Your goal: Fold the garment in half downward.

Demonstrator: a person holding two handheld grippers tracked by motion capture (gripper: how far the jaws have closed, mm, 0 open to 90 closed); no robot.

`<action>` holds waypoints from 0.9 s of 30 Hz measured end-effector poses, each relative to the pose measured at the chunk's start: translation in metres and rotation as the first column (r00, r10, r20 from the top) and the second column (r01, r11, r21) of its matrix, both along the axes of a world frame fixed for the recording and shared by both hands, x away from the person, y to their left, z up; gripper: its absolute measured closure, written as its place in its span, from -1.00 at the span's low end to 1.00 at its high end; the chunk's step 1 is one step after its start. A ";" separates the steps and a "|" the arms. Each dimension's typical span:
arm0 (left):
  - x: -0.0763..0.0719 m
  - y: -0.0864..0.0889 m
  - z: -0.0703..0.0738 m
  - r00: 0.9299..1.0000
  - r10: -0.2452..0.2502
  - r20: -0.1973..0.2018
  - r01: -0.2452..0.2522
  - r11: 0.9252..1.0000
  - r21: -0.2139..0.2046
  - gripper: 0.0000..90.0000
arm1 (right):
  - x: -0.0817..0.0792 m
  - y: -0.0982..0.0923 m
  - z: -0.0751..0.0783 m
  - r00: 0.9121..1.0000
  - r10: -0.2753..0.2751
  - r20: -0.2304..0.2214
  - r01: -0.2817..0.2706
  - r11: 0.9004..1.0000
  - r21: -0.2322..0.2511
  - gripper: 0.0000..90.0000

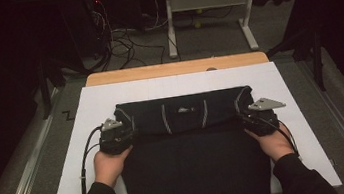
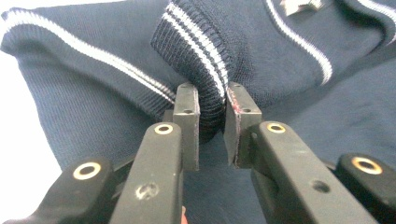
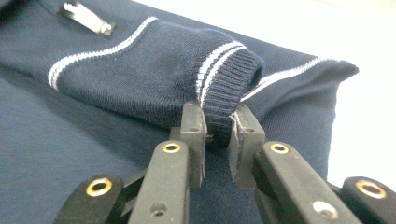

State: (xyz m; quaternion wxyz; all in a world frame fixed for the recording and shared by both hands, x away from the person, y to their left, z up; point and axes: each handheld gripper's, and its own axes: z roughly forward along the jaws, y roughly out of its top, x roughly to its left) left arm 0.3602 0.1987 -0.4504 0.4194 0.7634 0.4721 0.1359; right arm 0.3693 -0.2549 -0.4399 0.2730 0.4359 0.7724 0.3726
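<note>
navy knit sweater (image 1: 191,145) lies flat on a white sheet (image 1: 86,108) that covers the table, its top part already folded down into a band with the sleeves tucked across, so the first folds look done. at the left of the high view, the left gripper (image 1: 117,137) sits at the band's left end; in the left gripper view its jaws have closed on a ribbed, white-striped cuff (image 2: 205,70), the pads pressing the knit from both sides. a small pale label (image 1: 182,110) shows in the middle of the band. at the right, the right gripper (image 1: 256,116) mirrors it: in the right gripper view its jaws pinch the other striped cuff (image 3: 224,88) together with the fabric under it. both grips look freshly made and nothing is lifted yet, so what seems left is to carry the held ends over and fold the sweater smaller, then smooth it.

white sheet is bare around the garment, and a strip of wooden tabletop (image 1: 176,68) shows at its far edge. beyond it the room is dim: grey carpet, a tangle of cables (image 1: 122,43) at the far left, a pale metal table frame (image 1: 209,11) in the middle, dark curtains at both sides.
</note>
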 end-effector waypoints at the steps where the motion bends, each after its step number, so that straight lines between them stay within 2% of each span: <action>1: -0.004 0.001 0.002 1.000 -0.007 0.008 0.007 1.000 -0.012 0.63 | -0.005 -0.001 0.002 1.000 0.006 0.014 -0.006 1.000 -0.001 0.75; 3: -0.014 0.004 0.005 1.000 -0.022 0.014 0.023 0.999 -0.036 0.63 | -0.015 -0.002 0.006 0.999 0.022 0.037 -0.022 1.000 -0.005 0.75; 6: -0.029 0.006 0.004 0.999 -0.051 0.011 0.052 0.997 -0.055 0.63 | -0.032 -0.007 0.006 0.998 0.037 0.054 -0.038 0.999 0.013 0.75; 8: -0.039 0.007 0.001 0.998 -0.065 0.004 0.065 0.997 -0.051 0.63 | -0.045 -0.011 0.003 0.997 0.048 0.054 -0.049 0.999 0.015 0.74; 13: -0.062 0.009 -0.007 0.996 -0.087 -0.024 0.086 0.995 -0.043 0.63 | -0.073 -0.014 -0.007 0.997 0.063 0.052 -0.062 0.998 -0.013 0.74; 15: -0.072 0.008 -0.010 0.995 -0.100 -0.028 0.100 0.995 -0.021 0.63 | -0.082 -0.016 -0.009 0.996 0.070 0.056 -0.069 0.997 -0.032 0.74; 18: -0.084 0.009 -0.014 0.993 -0.113 -0.041 0.111 0.993 -0.040 0.63 | -0.092 -0.019 -0.009 0.996 0.071 0.059 -0.070 0.997 -0.031 0.74; 20: -0.090 0.009 -0.014 0.991 -0.126 -0.040 0.125 0.992 -0.028 0.62 | -0.096 -0.021 -0.010 0.996 0.070 0.055 -0.069 0.997 -0.031 0.74; 23: -0.094 0.009 -0.015 0.992 -0.126 -0.033 0.126 0.992 0.000 0.62 | -0.101 -0.023 -0.016 0.996 0.079 0.029 -0.078 0.996 -0.034 0.72; 25: -0.094 0.009 -0.018 0.991 -0.124 -0.045 0.125 0.992 0.010 0.59 | -0.103 -0.023 -0.022 0.996 0.087 -0.006 -0.087 0.995 -0.050 0.70; 26: -0.091 0.009 -0.025 0.989 -0.120 -0.084 0.122 0.992 0.019 0.58 | -0.103 -0.023 -0.026 0.996 0.087 -0.027 -0.089 0.994 -0.058 0.68; 27: -0.091 0.010 -0.027 0.988 -0.122 -0.091 0.124 0.992 0.014 0.56 | -0.103 -0.023 -0.029 0.995 0.091 -0.051 -0.094 0.994 -0.059 0.66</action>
